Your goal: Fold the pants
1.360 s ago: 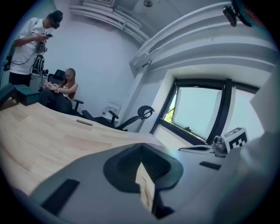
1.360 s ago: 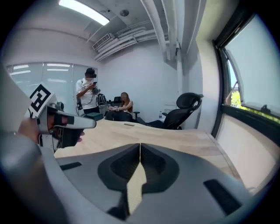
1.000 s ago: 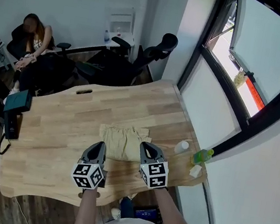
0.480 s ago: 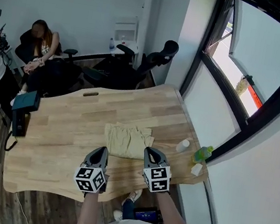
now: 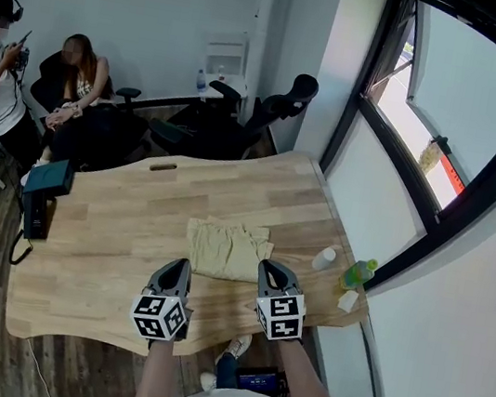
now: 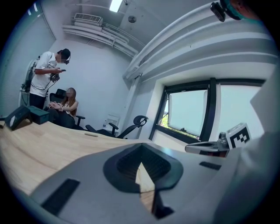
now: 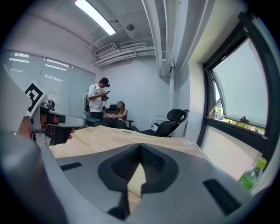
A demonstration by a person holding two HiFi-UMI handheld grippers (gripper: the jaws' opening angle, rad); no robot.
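Note:
The khaki pants [image 5: 228, 250] lie folded into a small rectangle on the wooden table [image 5: 131, 220], in the middle of its near half. My left gripper [image 5: 178, 268] hovers by the near left corner of the pants, shut and holding nothing. My right gripper [image 5: 270, 268] hangs at their near right corner, also shut and bare. In the left gripper view the jaws [image 6: 141, 148] meet with only a sliver of pale cloth and table showing behind them. The right gripper view shows the same closed jaws [image 7: 140, 149].
A white cup [image 5: 324, 258], a green bottle [image 5: 357, 275] and a small white item [image 5: 347, 301] stand at the table's right edge by the window. A dark teal device [image 5: 47, 180] sits at the left edge. Office chairs [image 5: 284, 95] and two people [image 5: 69, 87] are beyond the far side.
Both grippers have drawn back a little toward the near edge, off the pants. The head view has shifted, and a standing person now shows at the far left.

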